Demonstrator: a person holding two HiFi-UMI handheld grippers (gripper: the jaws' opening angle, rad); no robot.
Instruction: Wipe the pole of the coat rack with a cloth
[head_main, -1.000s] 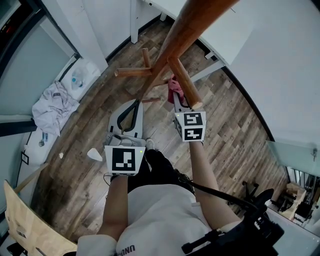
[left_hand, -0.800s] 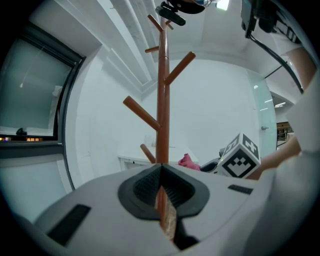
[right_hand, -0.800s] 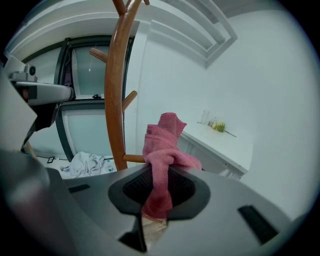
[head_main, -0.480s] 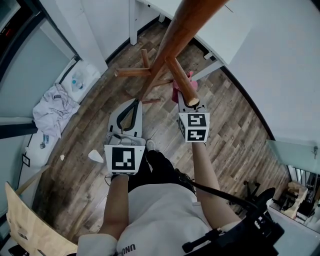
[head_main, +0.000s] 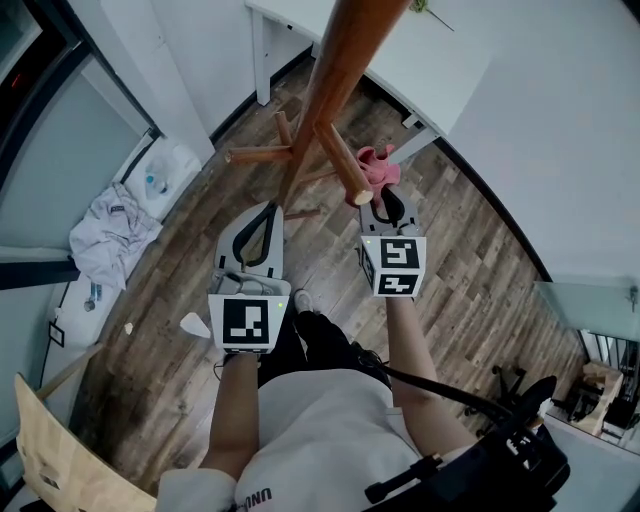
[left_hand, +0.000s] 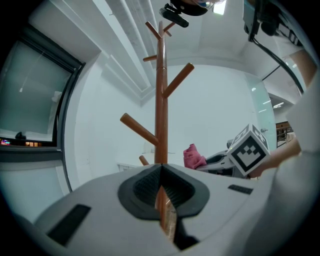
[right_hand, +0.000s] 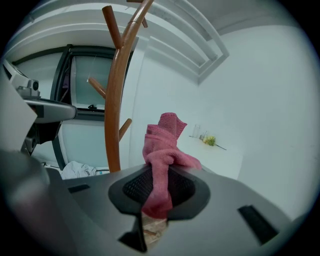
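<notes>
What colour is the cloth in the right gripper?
Rose pink. The cloth shows clearest in the right gripper view, pinched by the right gripper.

Left gripper (left_hand: 160, 167) low in frame, jaws closed, tips touching. Pole (left_hand: 160, 100) rises dead centre right behind tips, upright, apart from them. Brown strip shows through slit lower between jaws. Pegs branch off: one lower left (left_hand: 141, 131), one upper right (left_hand: 177, 80), more near top. Right of pole, right gripper (left_hand: 206, 161) comes in, pink cloth (left_hand: 193, 157) bunched at its tip, just beside pole. Marker cube (left_hand: 248, 150) behind it. Window (left_hand: 30, 100) far left.
</notes>
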